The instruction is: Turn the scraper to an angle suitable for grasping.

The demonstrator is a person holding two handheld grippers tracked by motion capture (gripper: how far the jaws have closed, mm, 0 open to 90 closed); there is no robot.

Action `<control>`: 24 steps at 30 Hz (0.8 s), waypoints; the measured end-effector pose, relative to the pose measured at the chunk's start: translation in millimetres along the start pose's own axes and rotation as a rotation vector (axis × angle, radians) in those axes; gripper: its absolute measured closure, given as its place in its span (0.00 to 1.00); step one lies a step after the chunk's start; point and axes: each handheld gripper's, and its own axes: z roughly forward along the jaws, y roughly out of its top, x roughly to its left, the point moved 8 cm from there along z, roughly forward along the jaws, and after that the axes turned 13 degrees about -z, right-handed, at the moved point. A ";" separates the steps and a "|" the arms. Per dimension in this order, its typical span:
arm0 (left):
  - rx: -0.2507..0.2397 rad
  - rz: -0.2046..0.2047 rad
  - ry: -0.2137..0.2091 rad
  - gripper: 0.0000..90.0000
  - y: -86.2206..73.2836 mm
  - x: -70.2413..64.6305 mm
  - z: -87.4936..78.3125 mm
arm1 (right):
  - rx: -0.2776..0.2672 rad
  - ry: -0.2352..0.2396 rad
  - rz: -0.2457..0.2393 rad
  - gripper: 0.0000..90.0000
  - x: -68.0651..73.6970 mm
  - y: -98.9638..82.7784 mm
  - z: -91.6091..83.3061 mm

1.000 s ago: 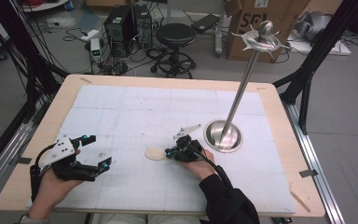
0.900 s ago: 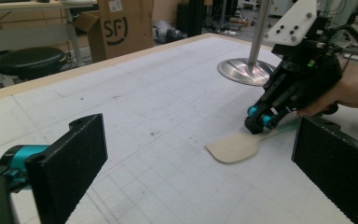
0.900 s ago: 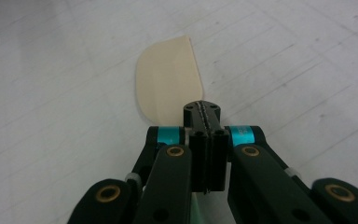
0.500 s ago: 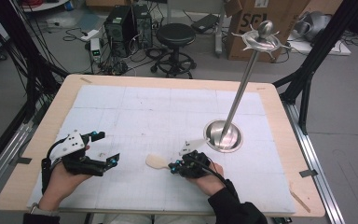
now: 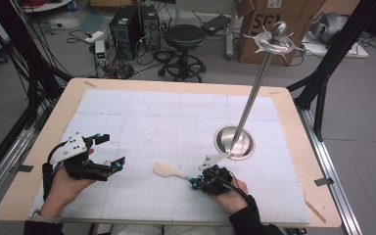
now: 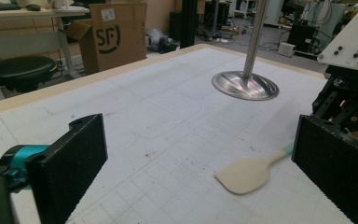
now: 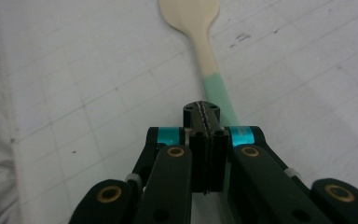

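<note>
A wooden counter (image 5: pixel 293 147), covered by a white gridded mat (image 5: pixel 166 122), is seen from above, with a person's two hands reaching in from the near edge. The left tongs (image 5: pixel 108 152) rest near the left edge of the mat, their two black jaws spread wide apart with nothing between them. The right tongs (image 5: pixel 196 181) sit near the middle of the near edge; in the right gripper view their jaws (image 7: pixel 204 116) are pressed fully together, and the handle of a spatula runs beneath them, so it cannot be told whether they grip it. The spatula (image 5: pixel 169 170) lies flat on the mat between the two hands, its cream blade pointing left and its pale green handle end at the right tongs. In the left gripper view the spatula (image 6: pixel 247 173) lies just beyond the open jaws. Farther back and to the right, a round metal base (image 5: pixel 234 142) stands on the mat, and a thin metal pole (image 5: pixel 254 88) rises from it to a spiked top piece (image 5: pixel 276 41). On the floor beyond the counter are a black stool (image 5: pixel 183 36) and a cardboard box (image 5: pixel 274 19).
</note>
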 end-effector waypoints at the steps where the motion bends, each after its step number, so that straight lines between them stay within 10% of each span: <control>1: 0.000 0.002 0.000 0.04 0.0 -0.5 -0.3 | 0.004 -0.009 -0.007 1.00 -0.9 0.2 0.2; 24: 0.003 -0.002 0.043 0.04 -7.7 2.6 -17.5 | -0.063 -0.255 -0.043 1.00 -56.7 29.5 30.7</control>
